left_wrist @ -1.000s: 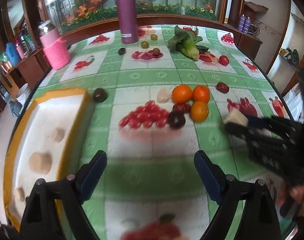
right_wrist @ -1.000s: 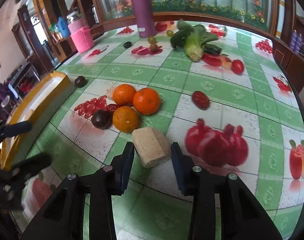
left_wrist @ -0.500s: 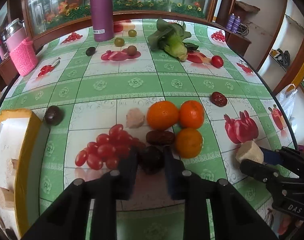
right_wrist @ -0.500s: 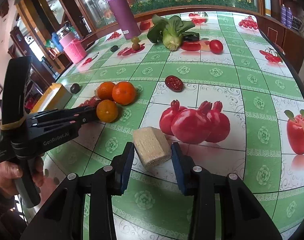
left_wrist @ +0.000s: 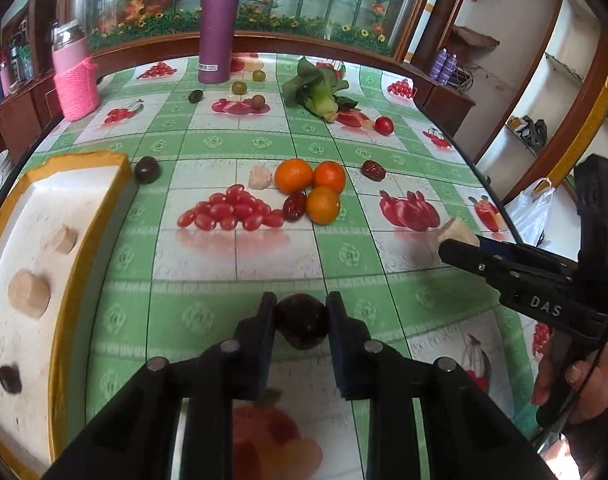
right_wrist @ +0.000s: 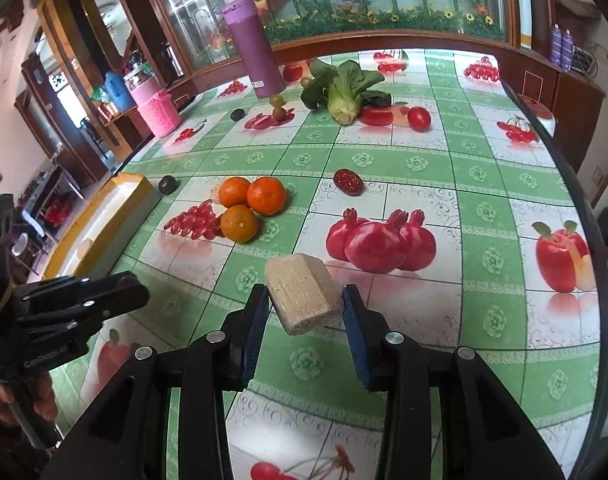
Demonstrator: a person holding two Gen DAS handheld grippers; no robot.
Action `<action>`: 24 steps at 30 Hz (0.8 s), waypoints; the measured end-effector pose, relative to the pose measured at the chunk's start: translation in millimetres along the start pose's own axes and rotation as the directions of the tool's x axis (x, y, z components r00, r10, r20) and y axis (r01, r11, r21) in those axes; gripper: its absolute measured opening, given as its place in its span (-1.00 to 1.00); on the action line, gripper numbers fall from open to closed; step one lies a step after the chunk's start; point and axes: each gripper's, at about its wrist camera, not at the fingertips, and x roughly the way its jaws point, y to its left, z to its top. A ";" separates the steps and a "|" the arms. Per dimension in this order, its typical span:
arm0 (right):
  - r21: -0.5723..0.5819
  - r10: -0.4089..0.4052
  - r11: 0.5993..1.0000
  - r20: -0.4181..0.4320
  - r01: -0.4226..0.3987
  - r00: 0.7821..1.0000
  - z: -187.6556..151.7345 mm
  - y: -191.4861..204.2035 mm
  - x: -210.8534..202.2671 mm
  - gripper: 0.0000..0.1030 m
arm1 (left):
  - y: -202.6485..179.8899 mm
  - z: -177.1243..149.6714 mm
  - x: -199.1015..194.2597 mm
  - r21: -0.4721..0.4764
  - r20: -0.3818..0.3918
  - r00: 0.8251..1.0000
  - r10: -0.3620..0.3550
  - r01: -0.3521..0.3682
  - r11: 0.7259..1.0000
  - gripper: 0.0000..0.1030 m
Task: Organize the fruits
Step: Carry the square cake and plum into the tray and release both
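My left gripper [left_wrist: 302,322] is shut on a dark round fruit [left_wrist: 302,326] and holds it above the tablecloth. My right gripper [right_wrist: 305,306] is shut on a beige cut chunk [right_wrist: 302,292]; it also shows in the left wrist view [left_wrist: 455,233]. Three oranges [left_wrist: 309,184] lie mid-table beside a red date [left_wrist: 295,206] and a pale piece [left_wrist: 260,177]. Another date [left_wrist: 373,170] lies to their right. A yellow-rimmed white tray [left_wrist: 84,216] at the left holds several beige chunks [left_wrist: 28,294] and a dark fruit [left_wrist: 10,379].
Another dark fruit [left_wrist: 147,169] lies by the tray's far corner. At the back stand a purple flask [left_wrist: 216,28], a pink knitted jar [left_wrist: 76,86], a leafy green [left_wrist: 319,92], small green fruits [left_wrist: 239,88] and a tomato [left_wrist: 383,125]. The table edge [left_wrist: 483,176] curves at right.
My left gripper has closed on the dark fruit beside the oranges and pulled back with it, away from the pile. My right gripper still holds the beige chunk.
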 end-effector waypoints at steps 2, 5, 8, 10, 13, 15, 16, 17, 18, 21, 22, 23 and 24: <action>-0.005 -0.010 1.000 -0.008 0.010 1.000 -5.6 4.2 -2.8 -0.27 | 3.0 -6.4 -9.2 -0.012 0.006 1.000 -0.006 0.006 1.000 -0.46; -0.008 -0.014 1.000 -0.026 0.014 1.000 -13.7 12.1 -2.6 -0.28 | 8.4 -15.3 -23.2 -0.021 0.022 1.000 0.000 0.000 1.000 -0.47; -0.014 -0.001 1.000 -0.037 0.000 0.999 -15.9 22.6 0.5 -0.28 | 17.5 -20.7 -36.9 -0.042 0.040 0.999 -0.002 0.003 0.999 -0.47; -0.028 0.016 0.999 -0.046 -0.017 0.999 -14.7 34.8 4.4 -0.28 | 26.5 -22.9 -46.1 -0.063 0.057 0.998 0.001 0.003 0.998 -0.46; -0.050 0.048 0.998 -0.053 -0.050 0.997 -7.9 56.2 11.6 -0.28 | 44.9 -27.0 -60.3 -0.102 0.077 0.997 0.013 -0.005 0.995 -0.46; -0.071 0.072 0.995 -0.056 -0.076 0.996 -3.0 72.8 16.5 -0.28 | 59.9 -30.5 -69.8 -0.129 0.090 0.995 0.038 -0.026 0.991 -0.46; -0.087 0.086 0.992 -0.057 -0.091 0.995 1.0 83.8 19.4 -0.28 | 68.1 -32.4 -74.1 -0.143 0.093 0.994 0.050 -0.036 0.989 -0.46; -0.101 0.096 0.990 -0.058 -0.102 0.994 3.8 93.1 21.8 -0.28 | 77.0 -34.4 -78.5 -0.160 0.096 0.993 0.063 -0.047 0.986 -0.46; -0.121 0.108 0.986 -0.058 -0.114 0.992 7.6 105.1 24.8 -0.28 | 86.0 -35.8 -82.4 -0.175 0.100 0.992 0.077 -0.058 0.983 -0.46; -0.168 0.146 0.974 -0.062 -0.155 0.987 19.3 138.0 33.2 -0.28 | 111.1 -42.2 -92.9 -0.211 0.103 0.986 0.133 -0.109 0.971 -0.46; -0.180 0.159 0.969 -0.062 -0.167 0.985 22.8 147.4 35.9 -0.28 | 119.6 -43.9 -95.6 -0.222 0.102 0.983 0.150 -0.124 0.967 -0.46; -0.192 0.172 0.965 -0.065 -0.181 0.983 27.0 157.6 39.1 -0.28 | 128.2 -45.6 -98.4 -0.234 0.102 0.981 0.166 -0.139 0.962 -0.46; -0.202 0.185 0.960 -0.068 -0.195 0.980 31.3 167.6 42.3 -0.29 | 136.6 -47.1 -100.4 -0.244 0.101 0.978 0.180 -0.151 0.958 -0.46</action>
